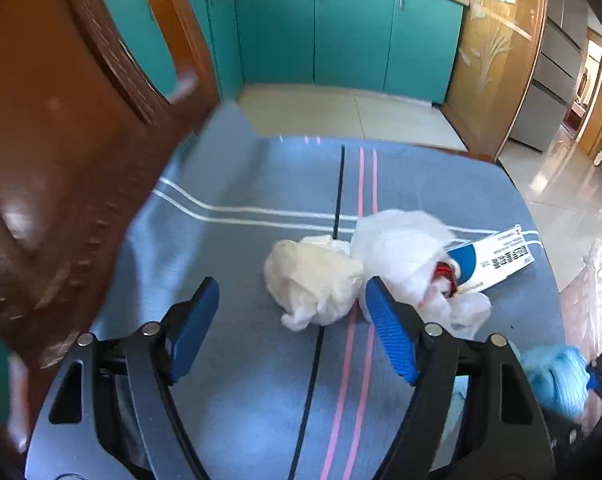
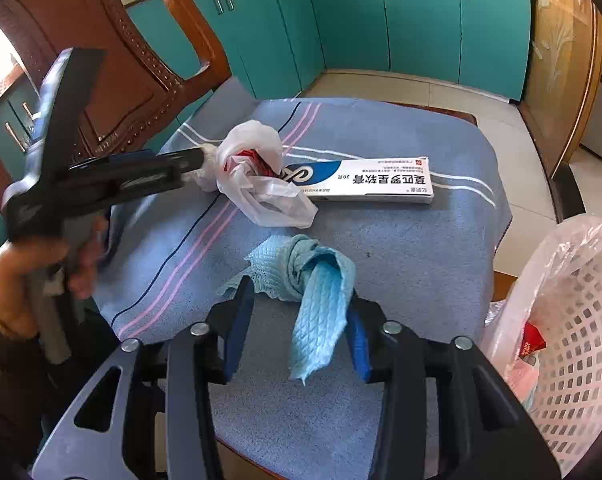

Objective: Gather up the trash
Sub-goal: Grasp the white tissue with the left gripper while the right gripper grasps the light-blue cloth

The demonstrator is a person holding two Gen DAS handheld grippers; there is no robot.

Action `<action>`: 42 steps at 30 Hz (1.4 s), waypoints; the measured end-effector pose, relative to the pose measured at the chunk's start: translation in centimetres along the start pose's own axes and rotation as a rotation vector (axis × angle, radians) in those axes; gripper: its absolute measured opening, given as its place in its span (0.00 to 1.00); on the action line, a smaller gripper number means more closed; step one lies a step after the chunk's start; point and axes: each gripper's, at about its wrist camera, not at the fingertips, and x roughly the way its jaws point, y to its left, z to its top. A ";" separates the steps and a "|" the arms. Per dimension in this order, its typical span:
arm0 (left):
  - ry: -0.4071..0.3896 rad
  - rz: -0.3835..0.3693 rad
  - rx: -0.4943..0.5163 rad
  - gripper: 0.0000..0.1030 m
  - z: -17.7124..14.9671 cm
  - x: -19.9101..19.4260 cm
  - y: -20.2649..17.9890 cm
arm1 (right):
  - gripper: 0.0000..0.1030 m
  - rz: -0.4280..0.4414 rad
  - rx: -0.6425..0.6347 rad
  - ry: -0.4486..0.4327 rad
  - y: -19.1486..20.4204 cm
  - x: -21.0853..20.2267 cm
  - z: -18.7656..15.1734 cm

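Blue textured cloth [image 2: 321, 296], soft and light, lies near the right gripper [image 2: 299, 336], whose fingers stand part open around its hanging tail, pads not visibly pressing. Left gripper [image 1: 297, 332]: wide open, empty, before the crumpled tissue wad [image 1: 313, 280]. Pinch the bunched knot.

Both cameras sit low and close over the blue towel [image 1: 261, 184], tilted steeply down and facing the teal cabinets [image 2: 421, 20] at the far side. The left view hangs nearer the crumpled white bag [image 1: 397, 248]; the right view looks from further right, catching the same bag, the carton [image 2: 381, 180] and the basket [image 2: 581, 340].
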 end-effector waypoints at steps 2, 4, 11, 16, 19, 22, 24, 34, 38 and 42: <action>0.030 -0.014 0.008 0.51 -0.2 1.4 -0.1 | 0.45 -0.003 0.000 0.005 -0.1 0.2 0.0; 0.056 -0.011 0.023 0.26 -0.6 2.3 -0.1 | 0.46 -0.008 0.001 0.002 -0.1 0.4 0.2; 0.005 -0.017 -0.014 0.23 -3.5 -0.5 0.9 | 0.59 -0.085 0.032 -0.036 -1.1 0.7 0.9; -0.010 -0.032 0.013 0.23 -6.7 -4.2 1.1 | 0.68 -0.114 0.001 -0.052 -0.7 1.3 1.0; -0.006 -0.038 0.030 0.23 -8.3 -5.3 0.7 | 0.68 -0.089 -0.031 -0.015 0.0 2.7 0.9; -0.003 -0.031 0.054 0.23 -9.2 -5.7 0.0 | 0.68 -0.108 -0.077 0.029 1.1 4.4 0.5; 0.006 -0.039 0.055 0.23 -9.4 -5.6 -0.3 | 0.68 -0.111 -0.093 0.060 1.4 5.3 0.2; -0.001 -0.040 -0.006 0.63 -10.7 -5.2 0.1 | 0.33 -0.090 -0.098 0.062 1.7 5.3 -0.1; -0.011 -0.032 -0.005 0.63 -10.2 -5.0 0.0 | 0.32 -0.084 -0.074 0.052 1.5 4.4 0.2; 0.018 -0.047 0.003 0.35 -10.1 -3.9 -0.3 | 0.32 -0.100 -0.024 0.049 0.6 3.6 0.4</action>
